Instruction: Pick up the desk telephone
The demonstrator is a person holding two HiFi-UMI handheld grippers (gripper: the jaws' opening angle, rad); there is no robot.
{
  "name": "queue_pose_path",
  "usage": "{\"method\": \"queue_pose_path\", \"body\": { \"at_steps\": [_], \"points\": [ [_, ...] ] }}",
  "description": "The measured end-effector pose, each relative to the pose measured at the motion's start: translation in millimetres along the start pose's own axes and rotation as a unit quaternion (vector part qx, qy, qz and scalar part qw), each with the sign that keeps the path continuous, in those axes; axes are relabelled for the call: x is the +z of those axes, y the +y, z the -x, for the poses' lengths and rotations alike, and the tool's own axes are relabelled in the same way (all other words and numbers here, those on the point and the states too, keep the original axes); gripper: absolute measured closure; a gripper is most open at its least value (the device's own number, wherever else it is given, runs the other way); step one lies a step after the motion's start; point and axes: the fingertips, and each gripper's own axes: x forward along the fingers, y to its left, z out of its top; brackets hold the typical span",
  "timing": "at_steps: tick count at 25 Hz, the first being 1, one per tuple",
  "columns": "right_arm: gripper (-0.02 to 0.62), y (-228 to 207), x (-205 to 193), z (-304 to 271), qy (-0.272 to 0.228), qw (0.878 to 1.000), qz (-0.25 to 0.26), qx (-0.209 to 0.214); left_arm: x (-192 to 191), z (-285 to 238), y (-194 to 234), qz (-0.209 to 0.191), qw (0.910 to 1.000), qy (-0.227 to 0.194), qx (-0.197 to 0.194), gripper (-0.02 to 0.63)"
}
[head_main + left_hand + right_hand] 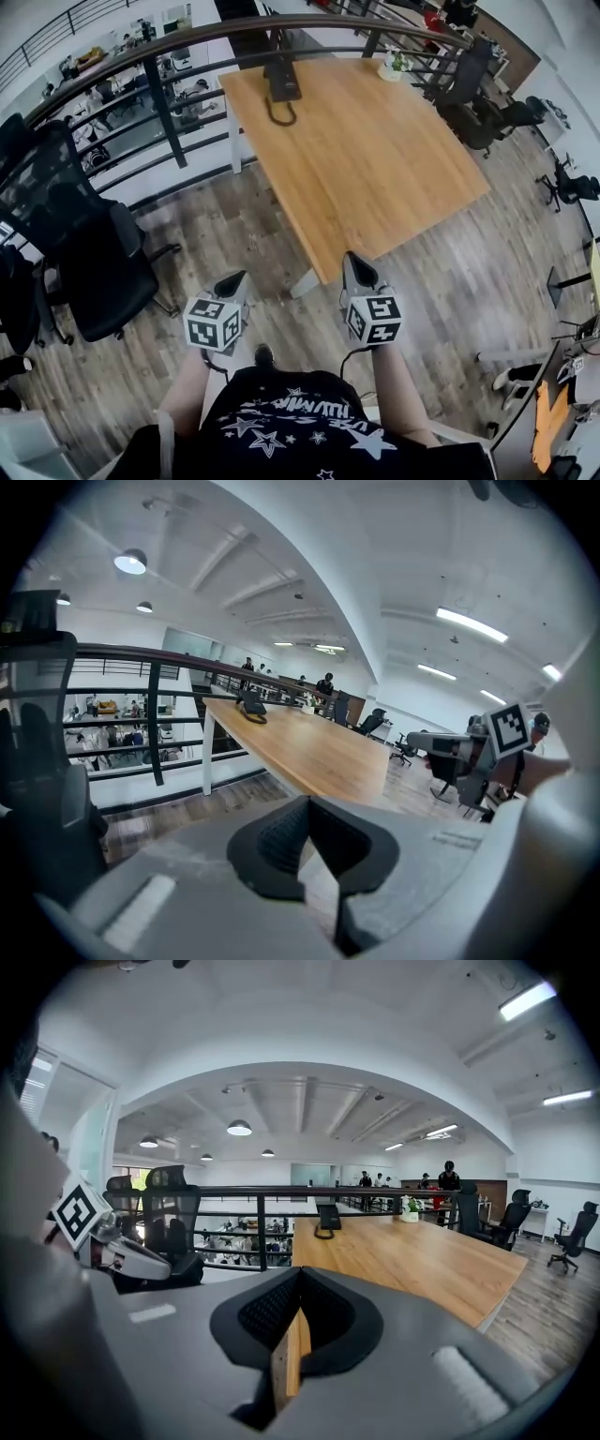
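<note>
At lower left, my left gripper point(234, 280), jaws clenched on nothing, hangs over the floor point(225, 220) short of the table point(394, 169). The desk telephone point(281, 82) sits at the table's far edge, well apart. At right is my right gripper point(356, 270), likewise clenched and empty.

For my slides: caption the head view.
Shut left gripper and right gripper face a table with the desk telephone at its far end.

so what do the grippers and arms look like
The left gripper and right gripper are grey with dark pointed tips; each carries a white cube printed with black square markers. The person wears a black shirt with white stars.
</note>
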Motion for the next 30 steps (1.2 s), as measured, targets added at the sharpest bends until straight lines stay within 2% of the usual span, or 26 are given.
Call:
{"method": "queue_pose_path", "body": {
  "at_steps": [7,10,14,19,22,30],
  "points": [
    [0.594,-27.8,-5.9,-25.2,0.014,0.999,-0.028,-0.012,14.1,-35.2,-0.1,-0.010,0.9996,0.023,-0.016,0.604],
    [0.594,-41.5,-16.9,-37.7,0.024,0.999,-0.035,0.000,13.1,-52.6,-8.4,-0.008,0.9993,0.032,-0.017,0.604],
    [0.594,-60.7,-16.7,-64.4,0.025,0.999,-0.026,0.026,28.6,-76.6,-15.5,-0.004,0.9996,0.029,-0.003,0.604],
    [0.594,-99.7,11.3,-103.2,0.008,0.998,-0.022,0.054,72.6,-107.2,-19.4,-0.012,0.9996,0.011,0.022,0.604],
    [0.594,-115.5,16.3,-130.5,0.015,0.997,-0.011,0.070,93.8,-124.4,-19.0,-0.006,0.9994,-0.001,0.034,0.604],
    [0.594,-116.3,17.6,-166.6,0.026,0.993,-0.005,0.117,92.4,-136.2,-3.5,0.022,0.9972,-0.006,0.071,0.604]
  ]
}}
